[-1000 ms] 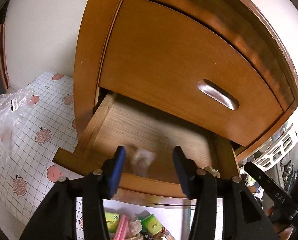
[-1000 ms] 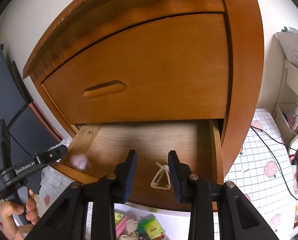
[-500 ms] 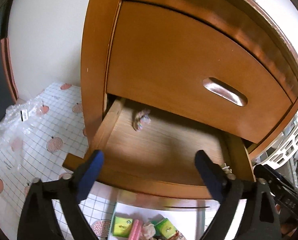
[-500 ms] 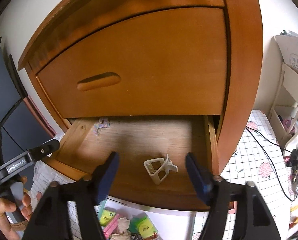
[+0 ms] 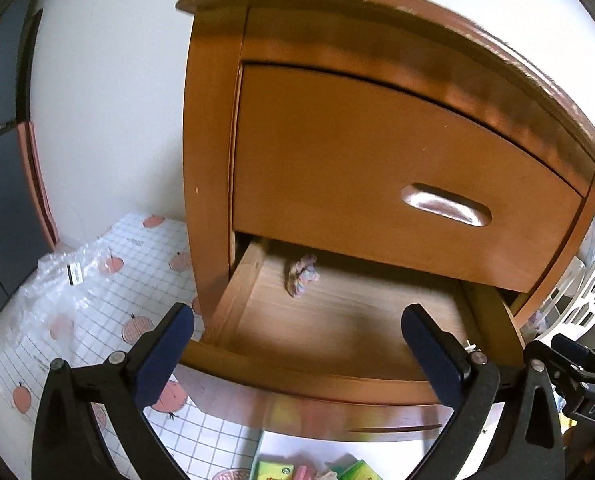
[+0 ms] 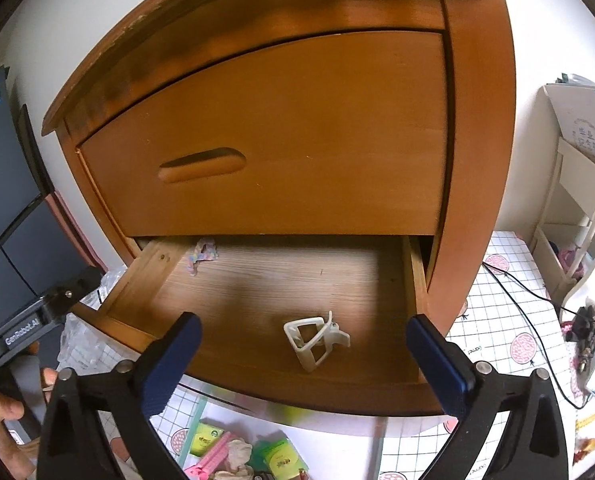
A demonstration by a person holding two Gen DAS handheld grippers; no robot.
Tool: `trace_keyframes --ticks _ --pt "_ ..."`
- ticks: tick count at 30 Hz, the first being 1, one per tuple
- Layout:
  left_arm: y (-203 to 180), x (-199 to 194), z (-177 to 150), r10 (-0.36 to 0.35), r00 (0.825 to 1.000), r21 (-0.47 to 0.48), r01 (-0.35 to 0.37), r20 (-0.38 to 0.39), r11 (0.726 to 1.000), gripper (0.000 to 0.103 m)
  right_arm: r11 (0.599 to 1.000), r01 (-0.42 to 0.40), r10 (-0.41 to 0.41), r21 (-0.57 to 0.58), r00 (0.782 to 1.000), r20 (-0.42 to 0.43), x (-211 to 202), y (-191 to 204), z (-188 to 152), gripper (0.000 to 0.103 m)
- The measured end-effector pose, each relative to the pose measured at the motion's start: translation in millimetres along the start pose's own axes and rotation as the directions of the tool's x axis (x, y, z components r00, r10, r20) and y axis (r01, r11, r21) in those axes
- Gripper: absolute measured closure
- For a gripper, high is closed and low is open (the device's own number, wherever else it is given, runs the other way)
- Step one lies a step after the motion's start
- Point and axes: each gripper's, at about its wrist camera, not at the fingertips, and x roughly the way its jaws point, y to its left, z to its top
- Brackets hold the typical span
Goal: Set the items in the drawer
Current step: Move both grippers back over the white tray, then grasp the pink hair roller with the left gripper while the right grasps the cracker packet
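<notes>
A: What does the left wrist view show?

B: A glossy orange-brown wooden nightstand (image 5: 213, 128) with curved fronts. Its lower drawer (image 5: 337, 328) stands pulled out, with a pale, fine-grained floor. A soft pastel scrunchie (image 5: 302, 275) lies crumpled near the back left corner. The left gripper (image 5: 297, 344) has its jaws opening, its blue pads spread wide with nothing between them.

A: And the right wrist view?

B: The right gripper (image 6: 303, 360) likewise has its jaws opening, pressing on nothing. A white plastic hair claw clip (image 6: 315, 338), an open angular frame, rests on the drawer floor toward the front right, well apart from the scrunchie. The closed upper drawer (image 6: 297, 132) has a recessed oval handle (image 6: 203, 164).

A: What surrounds the furniture?

B: A white gridded mat (image 6: 509, 320) printed with pink fruit, crinkled clear plastic wrap (image 5: 69, 276), and small green packets (image 6: 281, 458) below the drawer front.
</notes>
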Motion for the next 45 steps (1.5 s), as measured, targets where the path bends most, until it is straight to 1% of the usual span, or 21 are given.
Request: trace_keyframes --ticks 4,8,11,14,16,19,21,22,24,26,28,31,33,36,38,39,41,45 --pt "-3 -3 0 0.02 1.0 0.01 -0.02 0.007 1.0 0.0 1.0 0.005 -0.005 -0.006 1.0 0.01 -3 1 -1 0.0" --pt "-5 -8 -2 0.017 1.0 0.013 -0.017 0.01 1.0 0.0 1.0 0.006 -0.005 -0.017 1.0 0.017 -7 3 -3 0.0" --pt "-6 -21 -7 0.004 1.0 -0.003 -0.004 0.021 1.0 0.0 1.0 0.0 0.0 -0.023 1.0 0.03 -15 5 -7 0.0" --pt "-7 -42 -25 -0.063 0.997 -0.041 0.065 0.047 0.997 0.0 0.999 0.003 0.001 -0.048 0.997 0.082 -29 7 -20 0.0" --pt "-8 -52 -41 -0.077 0.996 -0.043 0.079 0.048 0.996 0.0 0.999 0.001 0.003 -0.048 0.995 0.101 -37 7 -34 0.0" --pt "-11 -58 -72 -0.074 0.997 -0.033 0.076 0.035 0.997 0.0 0.999 -0.026 0.03 -0.036 0.994 0.109 -47 5 -66 0.0" --pt "-13 -55 -93 -0.07 0.998 -0.022 0.07 0.001 0.997 0.0 0.999 -0.022 0.025 -0.038 0.996 0.08 -46 5 -91 0.0" --pt "-13 -50 -105 -0.071 0.997 -0.014 0.071 -0.029 0.997 0.0 0.999 -0.019 0.021 -0.036 0.998 0.064 -44 4 -102 0.0" --pt "-12 -37 -128 -0.075 0.992 -0.006 0.075 -0.106 0.997 0.0 0.999 -0.022 0.022 -0.024 1.0 0.012 -35 0 -130 0.0" --pt "-8 -26 -147 -0.084 0.984 -0.019 0.082 -0.159 0.996 0.0 1.0 0.0 -0.001 -0.01 0.999 -0.046 -23 -4 -155 0.0" --pt "-5 -17 -162 -0.084 0.977 -0.027 0.08 -0.195 0.996 0.0 1.0 0.016 -0.014 0.02 0.995 -0.103 -11 -11 -177 0.0" --pt "-3 -5 -184 -0.078 0.968 -0.022 0.075 -0.238 0.997 0.0 0.998 0.034 -0.024 0.051 0.982 -0.188 8 -20 -204 0.0" --pt "-1 3 -194 -0.055 0.966 -0.009 0.055 -0.251 0.998 0.0 0.998 0.036 -0.024 0.051 0.976 -0.216 15 -23 -213 0.0" --pt "-1 13 -210 -0.036 0.953 0.03 0.047 -0.301 0.998 0.0 0.998 0.035 -0.023 0.044 0.97 -0.243 23 -25 -225 0.0" --pt "-1 19 -218 -0.01 0.945 0.054 0.029 -0.328 0.998 0.0 0.999 0.022 -0.009 0.047 0.965 -0.261 28 -27 -231 0.0" --pt "1 25 -223 0.01 0.935 0.054 0.01 -0.356 0.999 0.0 0.999 0.015 -0.002 0.047 0.962 -0.272 31 -28 -234 0.0" --pt "8 32 -225 0.007 0.923 0.028 0.003 -0.384 1.0 0.0 0.999 0.018 -0.005 0.039 0.954 -0.3 40 -26 -245 0.0" --pt "14 41 -227 0.017 0.912 -0.007 -0.021 -0.41 1.0 0.0 1.0 0.014 -0.006 0.021 0.938 -0.347 59 -23 -257 0.0"
